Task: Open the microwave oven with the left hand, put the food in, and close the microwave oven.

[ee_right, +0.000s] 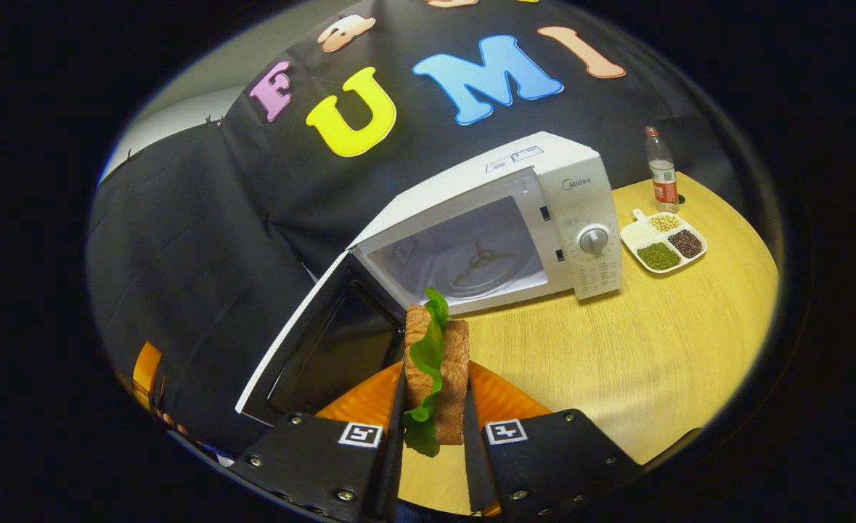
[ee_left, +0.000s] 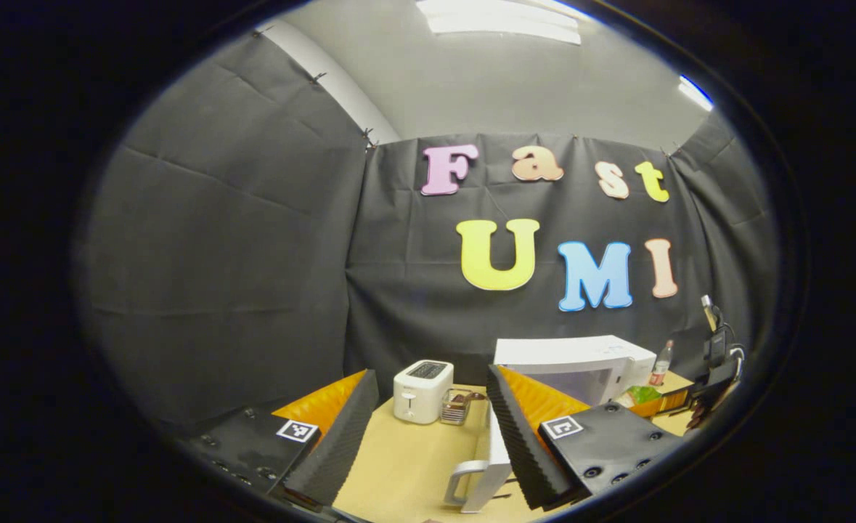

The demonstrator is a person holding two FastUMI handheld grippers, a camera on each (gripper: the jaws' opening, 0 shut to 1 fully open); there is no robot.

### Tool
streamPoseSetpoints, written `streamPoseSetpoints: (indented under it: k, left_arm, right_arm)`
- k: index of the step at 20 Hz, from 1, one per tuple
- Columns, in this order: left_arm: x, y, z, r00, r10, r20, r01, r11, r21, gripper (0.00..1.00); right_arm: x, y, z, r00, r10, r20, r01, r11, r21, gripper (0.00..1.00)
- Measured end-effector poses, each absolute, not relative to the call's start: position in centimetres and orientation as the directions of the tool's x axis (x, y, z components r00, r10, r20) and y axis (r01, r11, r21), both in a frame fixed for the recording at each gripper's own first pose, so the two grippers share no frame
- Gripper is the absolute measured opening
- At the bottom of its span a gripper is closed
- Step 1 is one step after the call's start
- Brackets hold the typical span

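Microwave (ee_right: 486, 225) door (ee_right: 319, 341) open; right tool (ee_right: 433, 428) pinches the sandwich (ee_right: 438, 378), not yet inside; left tool (ee_left: 428, 436) spread, empty.

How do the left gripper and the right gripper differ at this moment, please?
The left gripper is open with nothing between its fingers, while the right gripper is shut on the brown bread sandwich with green lettuce. The left gripper looks out over the white toaster and the microwave door's handle; the right gripper faces the white microwave oven, whose door is open. Both hang above the light wooden table.
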State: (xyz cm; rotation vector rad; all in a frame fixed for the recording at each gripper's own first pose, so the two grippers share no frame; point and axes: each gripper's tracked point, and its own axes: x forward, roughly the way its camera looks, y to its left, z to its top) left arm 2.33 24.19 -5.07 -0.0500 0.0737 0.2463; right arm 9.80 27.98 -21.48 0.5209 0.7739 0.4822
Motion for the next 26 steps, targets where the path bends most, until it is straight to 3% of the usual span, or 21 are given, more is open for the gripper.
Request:
streamPoseSetpoints:
  k: [8,26]
  left_arm:
    - [4.3,29.2,-5.4,0.961,0.265,-0.085,-0.267,0.964,-0.017,0.98]
    - [7.4,35.9,-9.7,0.938,0.311,-0.151,-0.306,0.950,0.061,0.98]
  right_arm:
    - [15.3,31.4,-22.5,0.728,0.516,-0.452,-0.098,0.730,0.677,0.37]
    - [26.7,34.8,-29.0,0.840,0.347,-0.418,0.097,0.662,0.744,0.37]
